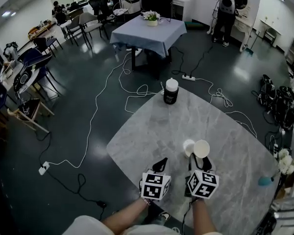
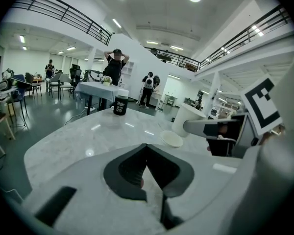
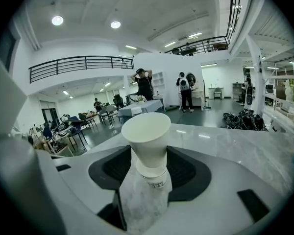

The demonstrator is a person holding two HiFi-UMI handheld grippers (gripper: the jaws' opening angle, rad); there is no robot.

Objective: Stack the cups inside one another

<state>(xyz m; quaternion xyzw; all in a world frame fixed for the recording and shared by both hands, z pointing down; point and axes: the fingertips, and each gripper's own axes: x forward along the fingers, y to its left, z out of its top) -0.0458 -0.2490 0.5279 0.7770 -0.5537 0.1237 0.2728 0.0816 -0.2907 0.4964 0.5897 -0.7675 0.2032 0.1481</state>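
A white paper cup (image 1: 202,149) stands upright near the table's front, and my right gripper (image 1: 200,161) is shut on its lower part. In the right gripper view the cup (image 3: 147,136) fills the gap between the dark pads (image 3: 188,170), and a band with small print shows at its base. A second, lower white cup (image 1: 188,147) sits on the marble table (image 1: 152,131) just left of the held one, also seen in the left gripper view (image 2: 171,138). My left gripper (image 1: 161,164) hovers left of both cups, shut with nothing in it (image 2: 146,148).
A black jar with a white lid (image 1: 171,91) stands at the table's far edge. White cables (image 1: 137,89) run over the dark floor beyond. A clothed table with flowers (image 1: 148,31) and a standing person (image 1: 225,9) are farther back. White flowers (image 1: 285,161) sit at the right.
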